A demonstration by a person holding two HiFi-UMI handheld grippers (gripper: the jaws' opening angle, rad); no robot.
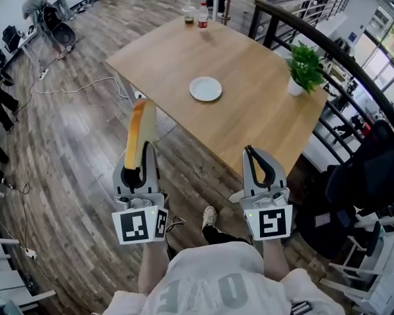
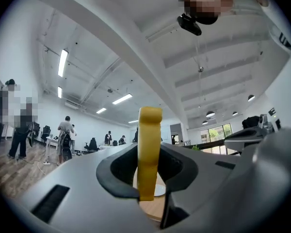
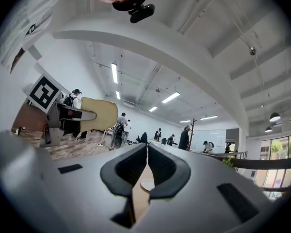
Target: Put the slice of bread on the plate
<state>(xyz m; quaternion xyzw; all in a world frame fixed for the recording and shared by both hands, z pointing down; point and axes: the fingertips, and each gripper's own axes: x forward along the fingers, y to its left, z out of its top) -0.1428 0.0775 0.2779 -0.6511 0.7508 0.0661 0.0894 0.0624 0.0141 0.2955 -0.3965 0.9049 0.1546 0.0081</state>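
Left gripper (image 1: 143, 155), held level toward the worktop (image 1: 249, 110), pinches the slice of bread (image 1: 140, 128) edge-up; right gripper (image 1: 251, 153) alongside, jaws pressed together.

table (image 1: 249, 110) — smooth matt wood | plate (image 1: 205, 88) — glossy, glazed | floor (image 1: 72, 149): wood planks, slight sheen

Your head camera looks forward and steeply down. The left tool (image 1: 143, 151) and the right tool (image 1: 251, 151) sit near, low in its picture, and the desk (image 1: 249, 104) lies well beyond their tips. Each tool camera rides close behind its own jaws and faces along them, tilted a little upward, so the ceiling (image 2: 136, 42) fills much of both pictures. All three views share the plate (image 3: 146, 184), which each tool camera sees straight ahead past its jaw tips. The right tool's camera also catches the left tool off to its left, holding the slice of bread (image 3: 94, 113).
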